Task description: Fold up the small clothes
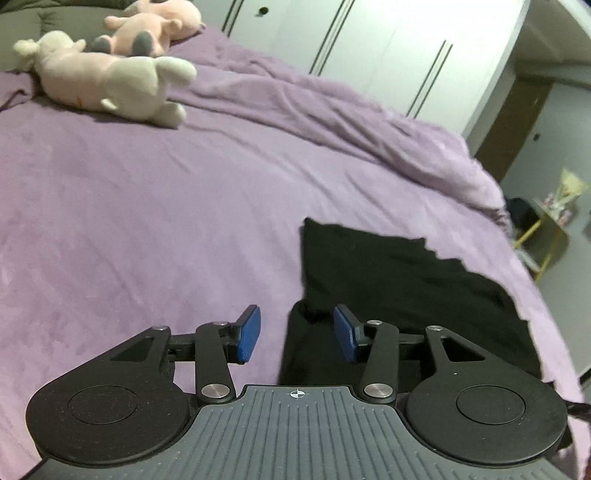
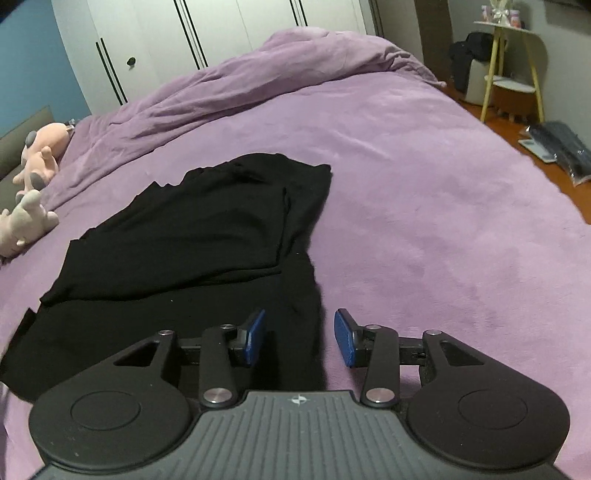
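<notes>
The left gripper (image 1: 296, 334) was held low w/ jaws apart and nothing between them, straddling the left edge of the soft black knit garment (image 2: 192, 236), which lay part-folded on the purple velvety bedspread (image 2: 424, 177). The right gripper (image 2: 300, 338) was likewise spread and empty, over the garment's right edge near the front. Judged as a pre-grasp for the next fold: both near corners were best pinched through all layers at once, lifted evenly & carried away toward the far hem, since thin limp cloth would likely slip or bunch. A top panel was already doubled over, its edge uneven. Far left, the cream plush toy (image 1: 110, 79) and pink plush toy (image 1: 155, 27) lay well apart from the cloth; nothing was seen blocking the fold.
</notes>
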Demonstrator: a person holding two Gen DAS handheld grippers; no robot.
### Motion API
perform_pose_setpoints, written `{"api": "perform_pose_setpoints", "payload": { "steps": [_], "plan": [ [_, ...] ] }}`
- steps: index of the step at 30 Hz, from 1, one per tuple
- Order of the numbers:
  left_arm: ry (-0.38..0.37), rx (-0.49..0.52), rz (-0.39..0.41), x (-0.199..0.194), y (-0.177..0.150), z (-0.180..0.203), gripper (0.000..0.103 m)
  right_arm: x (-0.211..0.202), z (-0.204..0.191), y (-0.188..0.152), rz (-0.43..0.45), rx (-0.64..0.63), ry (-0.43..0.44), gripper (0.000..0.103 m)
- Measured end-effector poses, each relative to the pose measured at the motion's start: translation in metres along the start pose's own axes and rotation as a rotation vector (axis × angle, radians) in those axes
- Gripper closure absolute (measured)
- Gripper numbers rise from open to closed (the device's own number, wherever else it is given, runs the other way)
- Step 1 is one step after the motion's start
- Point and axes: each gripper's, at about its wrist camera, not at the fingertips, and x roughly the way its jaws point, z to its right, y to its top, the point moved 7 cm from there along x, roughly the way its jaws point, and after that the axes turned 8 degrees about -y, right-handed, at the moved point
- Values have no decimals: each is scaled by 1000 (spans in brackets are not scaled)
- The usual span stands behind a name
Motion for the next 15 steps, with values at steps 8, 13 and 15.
{"api": "perform_pose_setpoints", "payload": {
  "steps": [8,13,15],
  "plan": [
    [26,220,-177,39,-23,17,59,5,-8,1,15,-50,-32,66],
    [29,264,-206,48,-32,21,83,4,-11,-1,36,-106,-48,93],
    [57,308,-208,50,-35,22,91,0,-11,0,53,-106,-42,98]
  ]
}}
